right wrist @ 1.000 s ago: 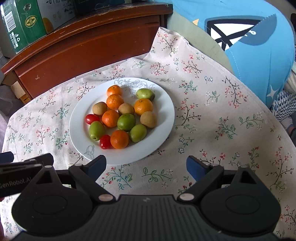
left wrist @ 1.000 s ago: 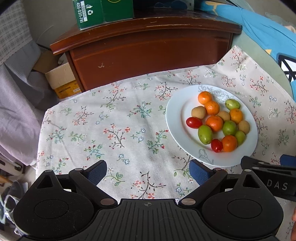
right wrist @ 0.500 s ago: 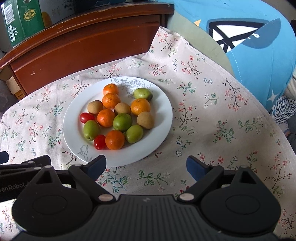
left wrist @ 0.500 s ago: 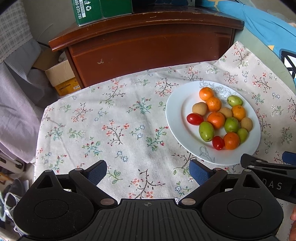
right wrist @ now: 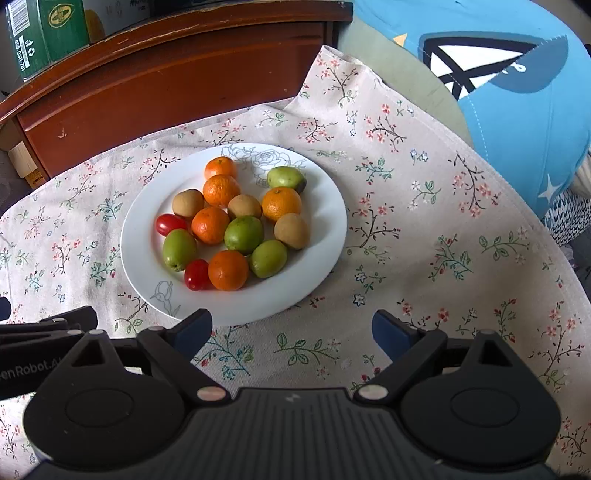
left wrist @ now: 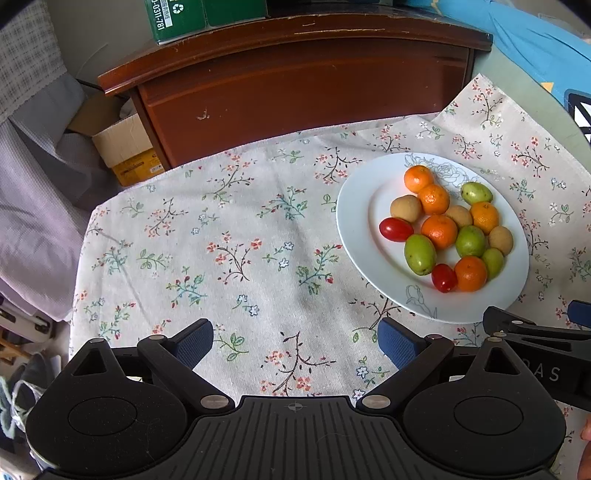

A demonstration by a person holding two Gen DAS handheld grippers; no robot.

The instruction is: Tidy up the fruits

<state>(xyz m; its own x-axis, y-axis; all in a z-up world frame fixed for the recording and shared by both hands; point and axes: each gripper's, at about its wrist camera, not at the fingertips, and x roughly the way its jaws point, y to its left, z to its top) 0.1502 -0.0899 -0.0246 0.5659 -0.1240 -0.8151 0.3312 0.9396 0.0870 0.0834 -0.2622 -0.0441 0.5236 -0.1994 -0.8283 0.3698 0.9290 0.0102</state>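
Observation:
A white plate (right wrist: 317,266) (left wrist: 365,236) on a floral cloth holds a mixed heap of fruit: several small oranges (right wrist: 228,269) (left wrist: 439,231), several green fruits (right wrist: 243,234) (left wrist: 419,254), brown round fruits (right wrist: 291,230) (left wrist: 405,208) and two red cherry tomatoes (right wrist: 197,274) (left wrist: 396,229). My right gripper (right wrist: 291,328) hovers just in front of the plate's near rim, open, nothing between its blue pads. My left gripper (left wrist: 295,341) hangs open over bare cloth left of the plate. Each gripper's side shows at the edge of the other's view.
A dark wooden cabinet (left wrist: 303,92) stands behind the table with a green carton (left wrist: 192,18) on top. A blue cushion (right wrist: 517,92) lies at the right. Cardboard boxes (left wrist: 125,147) and grey fabric (left wrist: 29,184) lie past the table's left edge.
The plate has drifted slightly left and lower in the right wrist view and a little higher in the left wrist view. Both grippers stay open; no fruit has moved.

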